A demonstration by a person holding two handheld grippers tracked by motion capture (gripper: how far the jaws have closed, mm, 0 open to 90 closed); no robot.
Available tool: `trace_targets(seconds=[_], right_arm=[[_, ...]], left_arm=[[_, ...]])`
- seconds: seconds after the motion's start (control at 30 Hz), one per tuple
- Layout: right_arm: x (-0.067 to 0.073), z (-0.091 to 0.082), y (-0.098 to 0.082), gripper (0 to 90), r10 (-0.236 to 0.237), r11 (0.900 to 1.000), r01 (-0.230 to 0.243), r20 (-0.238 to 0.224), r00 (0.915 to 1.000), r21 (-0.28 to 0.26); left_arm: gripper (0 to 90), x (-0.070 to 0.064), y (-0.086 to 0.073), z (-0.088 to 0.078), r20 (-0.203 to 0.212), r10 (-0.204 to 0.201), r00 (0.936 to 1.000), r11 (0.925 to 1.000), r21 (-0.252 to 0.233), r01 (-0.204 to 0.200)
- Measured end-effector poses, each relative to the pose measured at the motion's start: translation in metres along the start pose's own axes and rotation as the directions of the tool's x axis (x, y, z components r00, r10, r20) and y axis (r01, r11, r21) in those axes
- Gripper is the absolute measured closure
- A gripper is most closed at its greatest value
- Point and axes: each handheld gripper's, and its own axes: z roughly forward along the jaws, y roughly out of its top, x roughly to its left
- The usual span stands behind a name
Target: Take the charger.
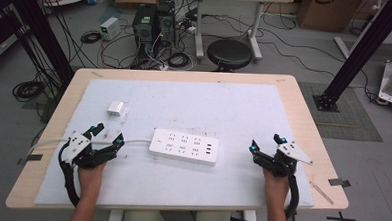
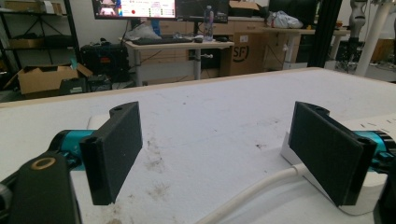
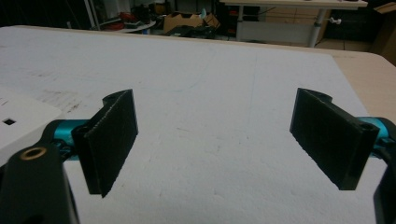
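A white power strip [image 1: 183, 146] lies flat in the middle of the white mat [image 1: 184, 105], and its white cable [image 1: 132, 142] runs off to the left. A small white plug adapter [image 1: 116, 107] sits farther back on the left. My left gripper [image 1: 109, 135] rests on the mat left of the strip, open, the cable [image 2: 252, 191] passing under its jaws and the strip's end [image 2: 299, 154] beside its right jaw. To the right of the strip my right gripper [image 1: 265, 145] stands open over bare mat, with the strip's corner [image 3: 18, 121] at the left.
The mat covers most of a wooden table [image 1: 304, 115]. A black stool [image 1: 229, 54] stands beyond the far edge, among computer cases [image 1: 150, 23] and floor cables. Black frame posts [image 1: 362, 47] rise at both sides.
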Motion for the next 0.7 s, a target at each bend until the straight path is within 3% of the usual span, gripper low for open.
trace_targets(seconds=[0.7], right_arm=[[0.0, -0.0005, -0.0002, 15.4, 0.003, 1.0, -0.003, -0.002, 1.0, -0.008]], left_arm=[[17.7, -0.0018, 0.0002, 0.0005, -0.005, 0.02, 0.9998, 0.9998, 0.004, -0.02]])
